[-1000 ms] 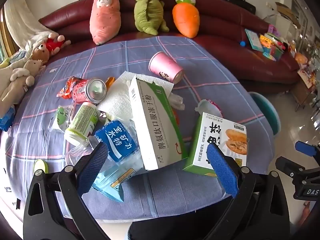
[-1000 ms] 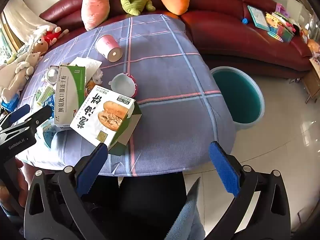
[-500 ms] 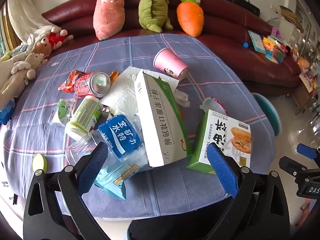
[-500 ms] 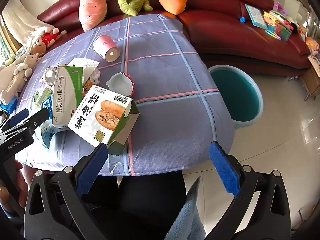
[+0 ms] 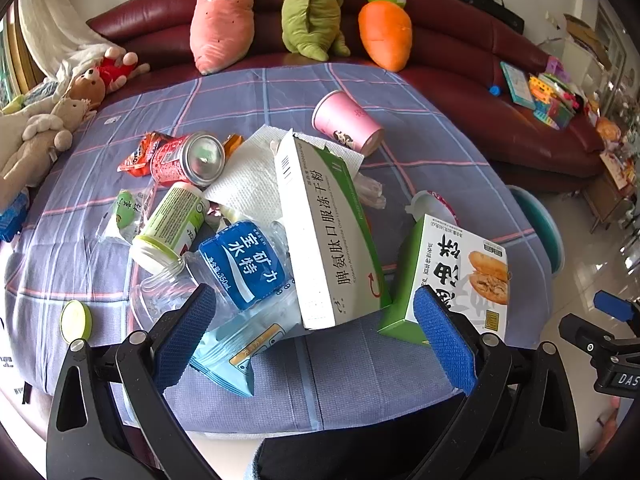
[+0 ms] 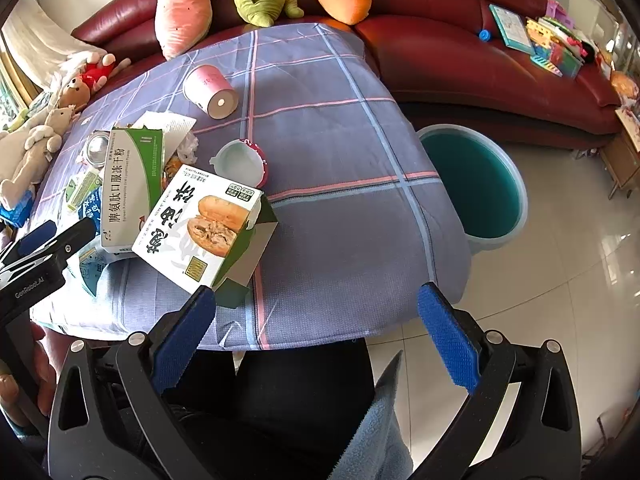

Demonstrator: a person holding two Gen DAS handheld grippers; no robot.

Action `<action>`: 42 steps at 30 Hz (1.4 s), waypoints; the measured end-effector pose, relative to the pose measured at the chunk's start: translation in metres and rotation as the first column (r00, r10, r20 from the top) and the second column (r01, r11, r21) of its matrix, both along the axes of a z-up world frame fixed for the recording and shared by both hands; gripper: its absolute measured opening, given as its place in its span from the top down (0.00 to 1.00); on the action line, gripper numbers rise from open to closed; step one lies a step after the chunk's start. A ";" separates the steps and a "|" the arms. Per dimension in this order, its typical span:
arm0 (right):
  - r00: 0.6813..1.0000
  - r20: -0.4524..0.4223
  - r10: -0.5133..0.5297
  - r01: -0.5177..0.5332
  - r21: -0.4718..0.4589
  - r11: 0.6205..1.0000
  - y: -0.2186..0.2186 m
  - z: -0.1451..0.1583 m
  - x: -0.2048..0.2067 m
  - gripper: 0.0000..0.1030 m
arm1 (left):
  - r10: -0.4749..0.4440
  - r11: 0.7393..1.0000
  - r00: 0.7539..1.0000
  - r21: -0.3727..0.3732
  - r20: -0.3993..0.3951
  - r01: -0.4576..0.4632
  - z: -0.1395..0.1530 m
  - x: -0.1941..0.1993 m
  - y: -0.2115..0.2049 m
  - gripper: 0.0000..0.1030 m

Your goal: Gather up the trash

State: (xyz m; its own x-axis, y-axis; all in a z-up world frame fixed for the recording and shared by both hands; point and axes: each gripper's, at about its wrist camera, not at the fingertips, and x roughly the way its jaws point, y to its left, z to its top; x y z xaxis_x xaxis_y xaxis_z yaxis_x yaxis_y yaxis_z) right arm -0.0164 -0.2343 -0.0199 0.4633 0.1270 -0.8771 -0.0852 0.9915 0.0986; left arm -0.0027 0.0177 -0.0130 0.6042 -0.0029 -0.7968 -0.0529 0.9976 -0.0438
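Trash is piled on a round table with a purple checked cloth (image 5: 352,368), and both grippers are spread wide and hold nothing.

In the left wrist view, the left gripper (image 5: 316,332) sits at the bottom of the frame, its blue pads wide apart. In the middle, a long white and green cardboard box (image 5: 324,236) leans on a clear plastic bottle with a blue label (image 5: 244,264). A green box with a burger picture (image 5: 460,276) stands at the lower right. A red drink can (image 5: 188,160) lies at the upper left, and a pink paper cup (image 5: 346,124) lies on its side above the middle. In the right wrist view, the right gripper (image 6: 316,332) is at the bottom, pads wide apart, over the table edge. A round teal plastic bin (image 6: 476,184) stands on the floor at the right, just beside the table.
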 end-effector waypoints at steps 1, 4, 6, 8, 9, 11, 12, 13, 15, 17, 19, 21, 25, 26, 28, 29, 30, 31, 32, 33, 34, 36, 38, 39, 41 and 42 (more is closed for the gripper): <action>1.000 -0.001 0.001 -0.001 -0.001 1.000 0.000 0.000 0.000 0.06 | 0.001 1.000 1.000 0.000 0.000 -0.001 0.000 0.000 0.000 0.04; 1.000 -0.005 0.002 -0.002 -0.002 1.000 0.001 -0.001 0.001 0.06 | 0.002 1.000 1.000 -0.002 -0.003 -0.002 -0.001 0.000 0.001 0.04; 1.000 -0.008 0.002 -0.002 -0.002 1.000 0.001 -0.001 0.001 0.06 | 0.003 1.000 1.000 -0.004 -0.006 -0.003 -0.001 -0.001 0.001 0.04; 1.000 -0.008 0.001 -0.001 -0.001 1.000 0.001 -0.002 0.001 0.06 | 0.004 1.000 1.000 -0.004 -0.008 -0.004 -0.001 0.000 0.002 0.04; 1.000 -0.009 0.000 0.000 0.000 1.000 0.001 -0.002 0.001 0.06 | 0.005 1.000 1.000 -0.004 -0.009 -0.005 -0.001 0.000 0.002 0.04; 1.000 -0.009 0.001 -0.001 0.001 1.000 0.001 -0.002 0.001 0.06 | 0.008 1.000 1.000 -0.005 -0.008 -0.008 -0.001 0.000 0.003 0.04; 1.000 -0.010 0.002 -0.002 0.001 1.000 0.001 -0.002 0.001 0.06 | 0.008 1.000 1.000 -0.006 -0.008 -0.008 -0.002 0.000 0.003 0.04; 1.000 -0.010 0.003 -0.003 0.000 1.000 0.002 -0.002 0.001 0.06 | 0.010 1.000 1.000 -0.007 -0.009 -0.010 -0.002 0.000 0.004 0.04; 1.000 -0.011 0.007 -0.007 -0.002 1.000 0.003 -0.002 0.001 0.06 | 0.011 1.000 1.000 -0.010 -0.010 -0.011 -0.002 0.000 0.004 0.04; 1.000 -0.011 0.008 -0.008 -0.004 1.000 0.004 -0.001 0.001 0.06 | 0.012 1.000 1.000 -0.011 -0.011 -0.012 -0.002 0.000 0.005 0.04; 1.000 -0.010 0.008 -0.008 -0.002 1.000 0.004 -0.001 0.001 0.06 | 0.012 1.000 1.000 -0.010 -0.009 -0.012 -0.002 0.000 0.005 0.04; 1.000 -0.012 0.005 -0.005 0.003 1.000 0.003 -0.001 0.001 0.06 | 0.013 1.000 1.000 -0.009 -0.008 -0.013 -0.002 0.000 0.005 0.04; 1.000 -0.023 0.003 -0.003 0.012 1.000 0.001 -0.003 0.003 0.06 | 0.013 1.000 1.000 -0.011 -0.011 -0.013 -0.003 0.001 0.006 0.04; 1.000 -0.027 0.004 -0.003 0.013 1.000 0.001 -0.003 0.003 0.06 | 0.013 1.000 1.000 -0.013 -0.013 -0.013 -0.003 0.001 0.007 0.04; 1.000 -0.031 0.005 -0.005 0.014 1.000 0.002 -0.004 0.004 0.06 | 0.012 1.000 1.000 -0.017 -0.019 -0.012 -0.004 0.002 0.007 0.04; 0.999 -0.033 0.005 -0.005 0.014 1.000 0.002 -0.004 0.005 0.06 | 0.011 1.000 1.000 -0.018 -0.021 -0.011 -0.005 0.002 0.007 0.04; 0.999 -0.034 0.006 -0.006 0.014 1.000 0.002 -0.004 0.005 0.06 | 0.010 1.000 1.000 -0.019 -0.023 -0.011 -0.005 0.003 0.007 0.04; 0.999 -0.038 0.008 -0.007 0.013 1.000 0.003 -0.005 0.006 0.06 | 0.010 1.000 1.000 -0.020 -0.025 -0.010 -0.005 0.003 0.007 0.04; 0.999 -0.040 0.011 -0.010 0.013 1.000 0.004 -0.005 0.006 0.06 | 0.009 1.000 1.000 -0.023 -0.027 -0.010 -0.006 0.003 0.008 0.04; 0.999 -0.042 0.013 -0.012 0.013 1.000 0.004 -0.005 0.007 0.06 | 0.009 1.000 1.000 -0.026 -0.028 -0.010 -0.006 0.004 0.008 0.04; 0.999 -0.044 0.015 -0.015 0.014 1.000 0.005 -0.005 0.008 0.06 | 0.009 0.999 1.000 -0.031 -0.030 -0.010 -0.007 0.004 0.009 0.04; 0.999 -0.047 0.019 -0.018 0.015 1.000 0.006 -0.005 0.008 0.06 | 0.010 0.999 0.999 -0.036 -0.033 -0.011 -0.008 0.004 0.010 0.04; 0.999 -0.048 0.021 -0.020 0.019 1.000 0.006 -0.005 0.009 0.06 | 0.011 0.999 0.999 -0.039 -0.035 -0.013 -0.008 0.005 0.012 0.04; 0.999 -0.047 0.023 -0.022 0.025 0.999 0.006 -0.004 0.011 0.06 | 0.011 0.999 0.999 -0.038 -0.035 -0.013 -0.008 0.005 0.013 0.04; 0.998 -0.043 0.035 -0.033 0.047 0.998 0.005 -0.002 0.014 0.06 | 0.011 0.999 0.999 -0.037 -0.035 -0.013 -0.008 0.006 0.016 0.04; 0.998 -0.044 0.042 -0.039 0.062 0.997 0.005 -0.001 0.016 0.06 | 0.011 0.999 0.999 -0.038 -0.035 -0.012 -0.008 0.006 0.018 0.04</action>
